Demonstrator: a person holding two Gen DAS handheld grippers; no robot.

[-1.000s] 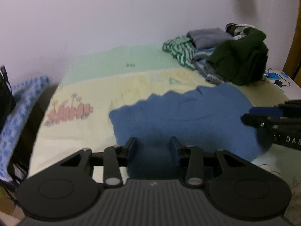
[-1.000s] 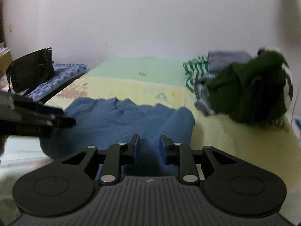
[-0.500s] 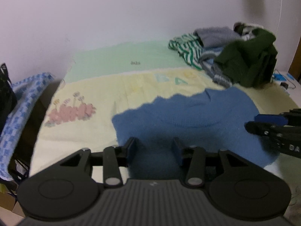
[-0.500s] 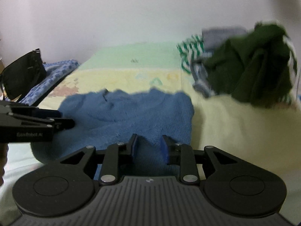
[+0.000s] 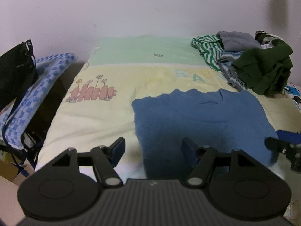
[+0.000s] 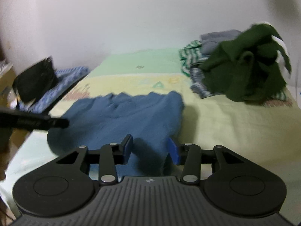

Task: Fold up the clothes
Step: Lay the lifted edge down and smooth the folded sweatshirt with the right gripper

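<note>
A blue sweater (image 5: 199,116) lies folded flat on the bed, also in the right wrist view (image 6: 128,116). My left gripper (image 5: 153,148) is open and empty, hovering over the sweater's near left edge. My right gripper (image 6: 149,148) is open and empty over the sweater's near right part. Each gripper shows in the other's view, the right one at the right edge (image 5: 282,145) and the left one at the left edge (image 6: 37,122).
A pile of clothes with a dark green garment (image 5: 263,71) and a green striped one (image 5: 207,50) sits at the bed's back right. A black bag (image 5: 15,75) lies on a blue checked cloth (image 5: 37,86) left of the bed. A wall stands behind.
Both grippers have opened wide and drawn back from the sweater, which now lies flat on the bed. The right wrist view is blurred from motion.
</note>
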